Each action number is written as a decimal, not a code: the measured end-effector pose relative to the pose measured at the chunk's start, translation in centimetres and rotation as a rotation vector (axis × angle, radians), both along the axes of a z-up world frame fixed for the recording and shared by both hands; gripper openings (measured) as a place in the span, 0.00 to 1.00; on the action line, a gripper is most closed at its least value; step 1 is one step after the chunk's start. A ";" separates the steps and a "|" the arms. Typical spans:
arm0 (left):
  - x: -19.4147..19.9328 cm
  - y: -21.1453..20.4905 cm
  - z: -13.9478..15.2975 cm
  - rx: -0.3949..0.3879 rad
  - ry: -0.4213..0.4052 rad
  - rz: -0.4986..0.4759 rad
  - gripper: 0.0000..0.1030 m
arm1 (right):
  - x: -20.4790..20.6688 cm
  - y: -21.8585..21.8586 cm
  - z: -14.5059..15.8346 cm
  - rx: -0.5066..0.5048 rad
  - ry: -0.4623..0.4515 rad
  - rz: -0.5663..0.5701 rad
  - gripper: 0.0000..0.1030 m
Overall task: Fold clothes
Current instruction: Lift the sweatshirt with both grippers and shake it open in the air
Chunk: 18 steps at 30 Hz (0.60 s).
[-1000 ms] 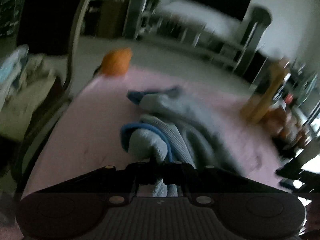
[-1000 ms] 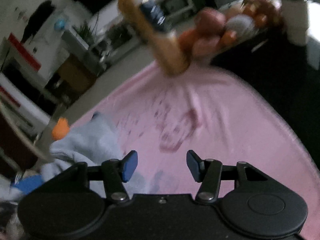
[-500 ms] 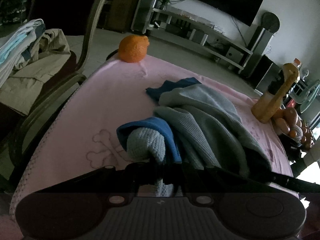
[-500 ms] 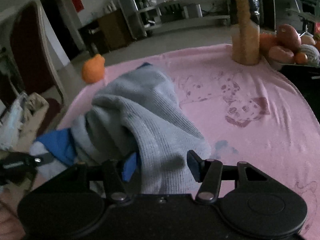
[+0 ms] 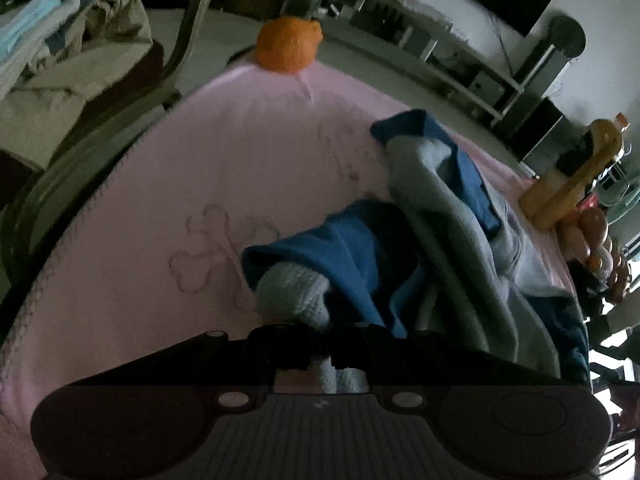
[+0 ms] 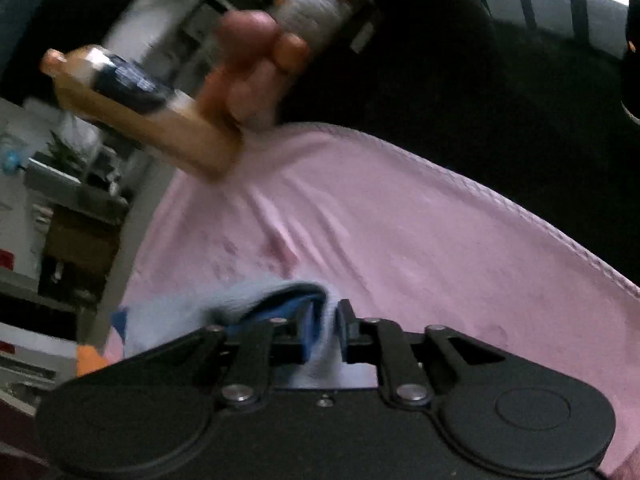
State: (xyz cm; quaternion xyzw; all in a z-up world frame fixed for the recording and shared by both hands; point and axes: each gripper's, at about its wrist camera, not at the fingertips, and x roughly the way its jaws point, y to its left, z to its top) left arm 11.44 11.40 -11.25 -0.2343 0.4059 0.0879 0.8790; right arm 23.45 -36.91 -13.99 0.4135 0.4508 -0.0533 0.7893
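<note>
A grey knit garment with blue lining [image 5: 452,216] lies bunched on the pink cloth [image 5: 180,184] that covers the table. My left gripper [image 5: 318,336] is shut on a grey and blue end of it near the table's near edge. In the right wrist view, my right gripper [image 6: 320,332] is shut on another grey and blue fold of the garment [image 6: 256,304], held above the pink cloth [image 6: 400,232]. The rest of the garment is hidden behind the right gripper body.
An orange [image 5: 288,44] sits at the far edge of the table. A tall amber bottle [image 6: 140,112] and a pile of fruit [image 6: 272,48] stand at the far right. A chair [image 5: 80,92] with heaped clothes stands to the left.
My right gripper has closed on a fold of the garment and swung right toward the bottle and fruit. The left gripper keeps its hold; the garment has spread out more.
</note>
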 end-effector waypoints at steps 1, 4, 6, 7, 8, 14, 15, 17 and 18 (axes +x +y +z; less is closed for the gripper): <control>0.0 0.1 -0.1 0.004 0.003 0.001 0.10 | -0.5 -0.4 0.1 0.006 -0.011 0.010 0.32; -0.2 0.3 -0.5 -0.007 0.018 0.006 0.14 | -2.1 -1.4 0.1 0.058 -0.038 0.044 0.45; -0.1 0.3 -0.9 -0.012 0.034 0.005 0.17 | -2.6 -1.4 -0.5 0.066 -0.007 0.064 0.45; -0.1 0.2 -1.0 -0.012 0.040 0.002 0.17 | -2.7 -1.3 -0.8 0.066 0.013 0.075 0.44; -0.1 0.1 -1.1 -0.010 0.046 -0.004 0.17 | -2.8 -1.3 -1.2 0.061 0.033 0.087 0.44; 0.2 -0.7 -1.6 0.015 0.056 -0.028 0.19 | -3.4 1.0 -1.5 0.012 0.056 0.262 0.59; 0.2 -0.7 -1.6 0.014 0.057 -0.029 0.19 | -3.4 2.0 -1.3 -0.034 0.049 0.303 0.62; 0.3 -0.7 -1.7 0.012 0.058 -0.029 0.19 | -3.5 4.2 -1.1 -0.147 0.041 0.385 0.63; 0.3 -0.7 -1.7 0.013 0.058 -0.026 0.19 | -3.5 5.3 -1.1 -0.198 0.039 0.423 0.64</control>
